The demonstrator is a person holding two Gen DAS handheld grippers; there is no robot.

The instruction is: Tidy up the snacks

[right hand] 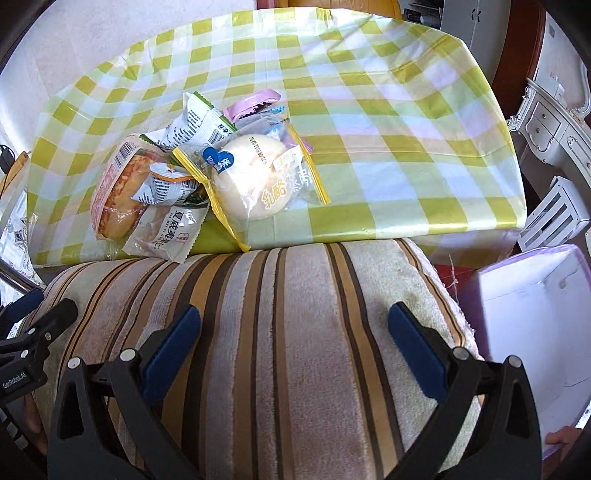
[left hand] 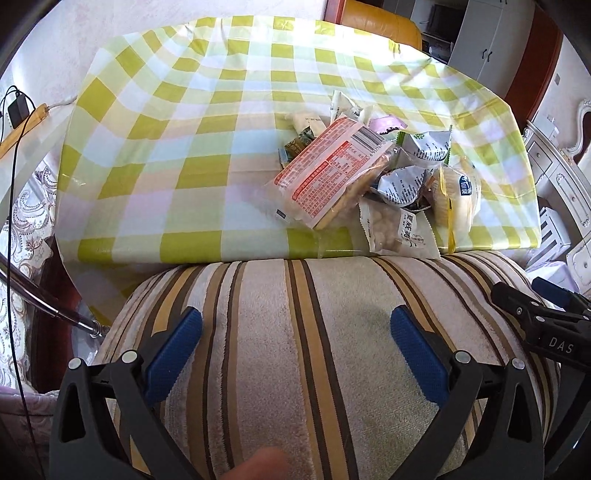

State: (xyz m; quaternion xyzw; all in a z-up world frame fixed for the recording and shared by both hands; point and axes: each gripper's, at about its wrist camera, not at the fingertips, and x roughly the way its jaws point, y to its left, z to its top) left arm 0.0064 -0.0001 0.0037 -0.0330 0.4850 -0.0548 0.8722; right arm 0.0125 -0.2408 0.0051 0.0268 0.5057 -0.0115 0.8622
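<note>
A heap of wrapped snacks lies on the checked tablecloth (left hand: 184,147) near its front edge. It includes an orange-printed bread pack (left hand: 325,173), white-and-green sachets (left hand: 428,147) and a round bun in a clear yellow-edged bag (right hand: 255,177). The bread pack (right hand: 118,195) sits at the pile's left in the right wrist view, with a nut packet (right hand: 166,232) overhanging the edge. My left gripper (left hand: 295,325) and right gripper (right hand: 293,321) both hover open and empty over the striped cushion (right hand: 295,332), short of the table.
A pale lilac box (right hand: 532,325) stands to the right of the cushion. White carved furniture (right hand: 554,125) lines the right side. A power strip and cable (left hand: 22,110) lie at the far left, with a metal pole (left hand: 48,302) below. An orange chair (left hand: 380,22) stands behind the table.
</note>
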